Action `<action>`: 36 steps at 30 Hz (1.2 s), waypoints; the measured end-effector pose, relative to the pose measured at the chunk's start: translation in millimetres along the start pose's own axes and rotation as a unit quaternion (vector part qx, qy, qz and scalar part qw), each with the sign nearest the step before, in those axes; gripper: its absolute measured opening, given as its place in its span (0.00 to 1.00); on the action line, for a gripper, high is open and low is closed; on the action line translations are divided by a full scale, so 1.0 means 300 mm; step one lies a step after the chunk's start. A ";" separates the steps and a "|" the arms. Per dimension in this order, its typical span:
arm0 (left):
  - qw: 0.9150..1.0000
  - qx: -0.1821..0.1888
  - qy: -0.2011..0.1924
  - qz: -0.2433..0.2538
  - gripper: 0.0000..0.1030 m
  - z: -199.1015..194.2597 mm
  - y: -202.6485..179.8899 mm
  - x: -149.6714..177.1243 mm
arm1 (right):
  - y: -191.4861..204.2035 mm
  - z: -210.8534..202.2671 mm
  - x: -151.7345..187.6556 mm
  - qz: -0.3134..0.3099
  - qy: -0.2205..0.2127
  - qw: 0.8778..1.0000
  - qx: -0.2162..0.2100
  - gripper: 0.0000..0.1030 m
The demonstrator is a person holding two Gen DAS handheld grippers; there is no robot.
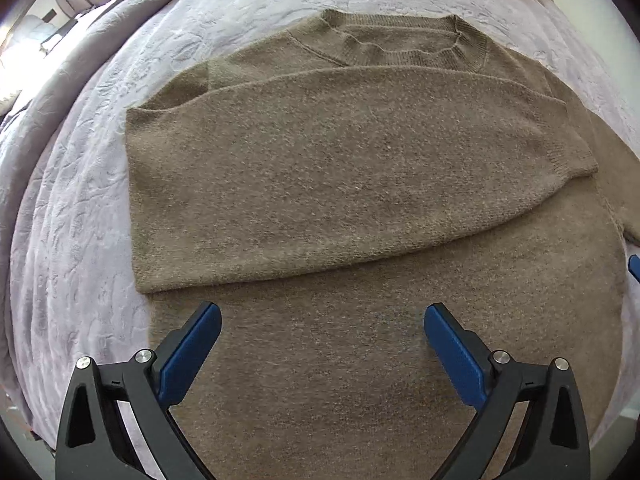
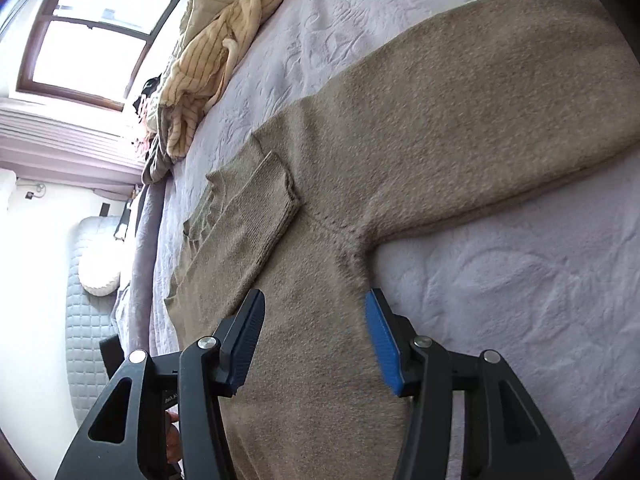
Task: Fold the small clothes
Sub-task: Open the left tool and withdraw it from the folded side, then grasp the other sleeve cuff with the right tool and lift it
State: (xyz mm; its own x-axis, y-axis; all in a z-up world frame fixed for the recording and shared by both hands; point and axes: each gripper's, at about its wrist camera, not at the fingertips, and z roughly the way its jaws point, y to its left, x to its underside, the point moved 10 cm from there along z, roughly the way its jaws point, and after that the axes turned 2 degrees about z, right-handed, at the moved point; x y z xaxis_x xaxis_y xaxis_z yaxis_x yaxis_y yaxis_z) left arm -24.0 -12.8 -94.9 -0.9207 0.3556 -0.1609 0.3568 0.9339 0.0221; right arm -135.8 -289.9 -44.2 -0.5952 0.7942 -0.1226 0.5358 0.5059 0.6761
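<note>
A: Where does the brown sweater (image 1: 360, 208) lie, taking its neckband (image 1: 404, 46) as the mark?

B: Flat on the lavender bedspread (image 1: 80, 200). In the left wrist view the neckband is at the far end and the body runs from it back toward the camera. 1 sleeve is already folded across the chest, just on the near side of the neckband, with its cuff (image 2: 272, 184) reaching the other shoulder.

A: And the second sleeve?

B: The unfolded sleeve (image 2: 500, 120) still sticks out sideways from the body, away from the neckband, its long axis crossing the body's.

A: Which gripper sits closer to it?

B: The right gripper (image 2: 316, 336), I judge. Its armpit seam lies just ahead of the jaws, further from the neckband than the cuff is. The left gripper (image 1: 322, 356) hangs over the lower body, far from the neckband and well apart from that sleeve.

A: How are the jaws?

B: Both pairs are apart with nothing clamped. The left pair stands wide, pointing straight down at the knit. The right pair is partly spread, tilted down, with sweater fabric showing between the pads but not pinched.

A: The next move?

B: Probably the right hand reaching out along the sleeve to bring it across the chest.
</note>
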 end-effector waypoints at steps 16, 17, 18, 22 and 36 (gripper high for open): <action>0.992 0.110 -0.041 0.037 0.99 -0.085 -0.415 -0.188 | -0.459 -0.425 -0.268 0.181 -0.155 0.971 -0.009 0.63; 0.992 0.114 -0.037 0.038 0.99 -0.075 -0.442 -0.193 | -0.476 -0.443 -0.280 0.188 -0.163 0.968 -0.011 0.63; 0.992 0.117 -0.030 0.037 0.99 -0.064 -0.463 -0.187 | -0.494 -0.461 -0.293 0.194 -0.172 0.966 -0.014 0.63; 0.990 0.136 -0.006 0.027 0.99 -0.024 -0.519 -0.166 | -0.566 -0.521 -0.353 0.221 -0.203 0.954 -0.024 0.63; 0.990 0.124 -0.060 0.033 0.99 -0.098 -0.531 -0.209 | -0.577 -0.502 -0.483 0.295 -0.199 0.923 -0.148 0.06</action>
State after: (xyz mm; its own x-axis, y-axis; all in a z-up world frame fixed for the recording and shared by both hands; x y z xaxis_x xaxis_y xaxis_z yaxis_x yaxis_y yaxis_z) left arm -27.7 -182.8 -59.5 -0.8742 0.3937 -0.2841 0.4566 0.8657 -0.2051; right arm -232.4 -543.2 -34.0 0.0473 0.9924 0.1132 0.4738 -0.1220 0.8721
